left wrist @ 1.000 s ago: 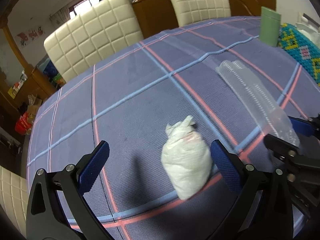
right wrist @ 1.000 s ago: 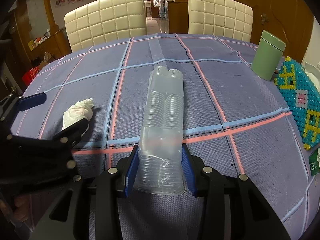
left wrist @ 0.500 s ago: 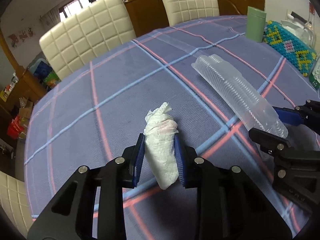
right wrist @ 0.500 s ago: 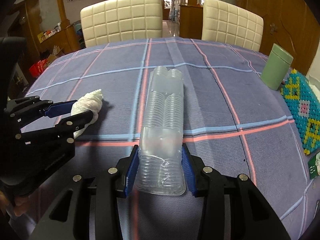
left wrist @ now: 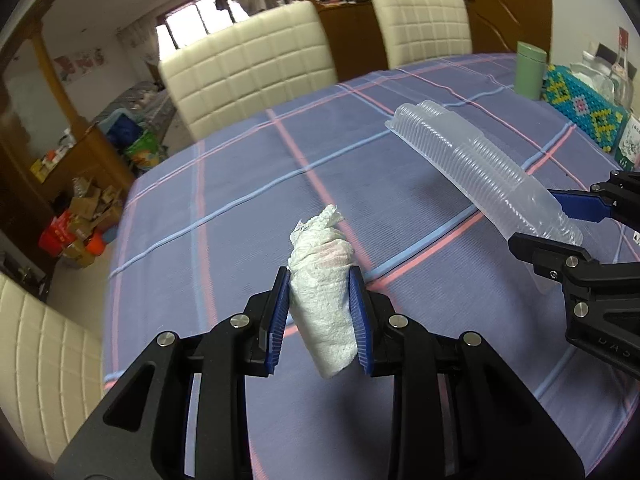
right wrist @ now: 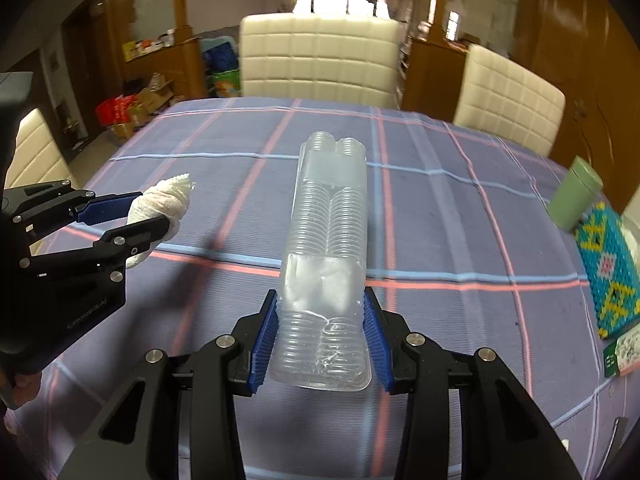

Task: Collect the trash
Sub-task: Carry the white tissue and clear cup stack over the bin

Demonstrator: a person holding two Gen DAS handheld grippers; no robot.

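On the left, the left gripper (left wrist: 320, 316) has just closed on the crumpled tissue wad (left wrist: 324, 300), its blue pads pressed against the wad's sides near the middle, and the wad hangs clear above the plaid-covered desk (left wrist: 248, 184). It looks soft and very light – it should squash rather than slip, so a mid-body pinch seems enough, though loose paper at the twisted top could tear or shed. To the right, the right gripper (right wrist: 322, 344) clamps the near end of the long clear plastic sleeve of stacked cups (right wrist: 328, 248), which juts forward over the desk. It is probably light but slick and springy; held by one end, it may droop or slide, and a hold nearer the middle would likely be steadier. No bin or bag shows in either view – where the trash goes cannot be told – and the sleeve's clear walls make it hard to say whether anything is inside.
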